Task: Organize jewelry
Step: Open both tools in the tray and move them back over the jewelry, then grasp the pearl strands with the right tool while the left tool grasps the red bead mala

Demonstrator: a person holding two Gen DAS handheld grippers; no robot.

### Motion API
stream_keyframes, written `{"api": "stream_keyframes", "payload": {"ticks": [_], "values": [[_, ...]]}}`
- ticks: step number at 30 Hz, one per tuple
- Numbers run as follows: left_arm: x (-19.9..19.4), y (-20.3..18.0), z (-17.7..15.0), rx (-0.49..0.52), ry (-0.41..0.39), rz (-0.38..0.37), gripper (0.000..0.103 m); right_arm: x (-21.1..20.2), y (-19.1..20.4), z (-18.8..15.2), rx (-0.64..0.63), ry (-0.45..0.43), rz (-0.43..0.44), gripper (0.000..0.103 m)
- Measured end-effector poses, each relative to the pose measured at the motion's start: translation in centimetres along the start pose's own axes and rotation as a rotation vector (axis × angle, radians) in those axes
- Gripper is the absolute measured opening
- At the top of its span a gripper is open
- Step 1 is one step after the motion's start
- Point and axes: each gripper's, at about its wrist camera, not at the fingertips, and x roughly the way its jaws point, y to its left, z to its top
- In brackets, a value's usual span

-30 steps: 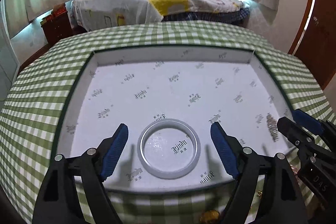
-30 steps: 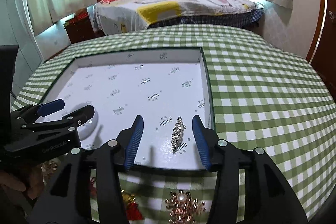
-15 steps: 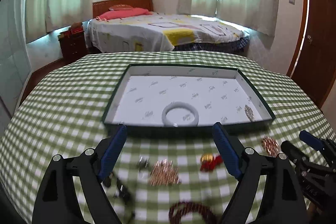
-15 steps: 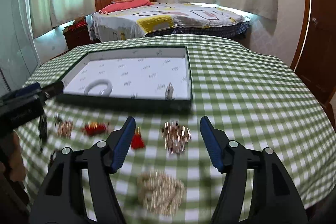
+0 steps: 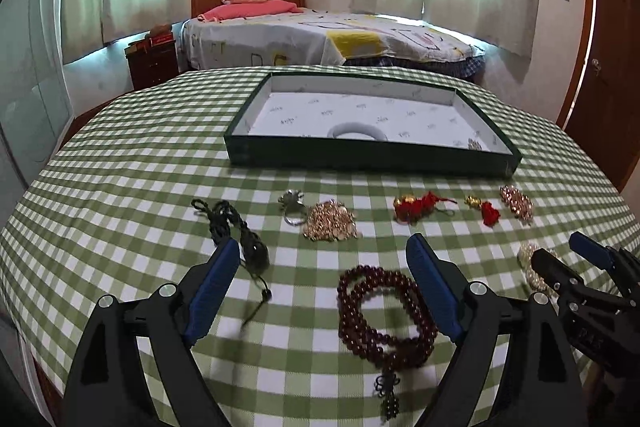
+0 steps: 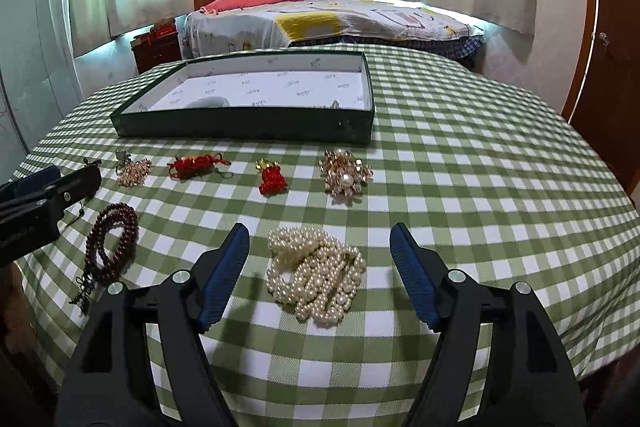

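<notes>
Pearl necklace (image 6: 314, 275) lay heaped on checked surface (image 6: 460, 187), between spread fingers of my right hand-held gripper (image 6: 320, 251); jaws were opening, pads not touching pearls. Dark red bead string (image 5: 384, 311) lay before my left hand-held gripper (image 5: 324, 275), jaws wide, nothing held. Farther off I saw row of pieces: brooch (image 6: 345, 177), red tassels (image 6: 273, 179), gold cluster (image 5: 330, 221), ring (image 5: 294, 209), black cord (image 5: 230, 223). Behind them, green box (image 5: 372, 153) held white bangle (image 5: 357, 131).
</notes>
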Motion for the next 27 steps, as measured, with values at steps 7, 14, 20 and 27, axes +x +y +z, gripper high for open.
{"api": "stream_keyframes", "payload": {"ticks": [7, 14, 20, 27], "values": [[-0.1, 0.0, -0.8, -0.004, 0.027, -0.014, 0.082, 0.8, 0.1, -0.7, -0.003, 0.039, -0.030, 0.064], [0.2, -0.8, -1.4, 0.016, 0.060, -0.036, 0.082, 0.5, 0.3, -0.7, -0.016, 0.032, -0.028, 0.024], [0.6, -1.8, -1.8, 0.050, 0.081, -0.051, 0.082, 0.4, 0.4, -0.7, -0.018, 0.029, -0.008, 0.021], [1.9, -2.2, -2.5, 0.056, 0.135, -0.070, 0.084, 0.4, 0.3, -0.7, -0.015, 0.029, -0.003, 0.021]]}}
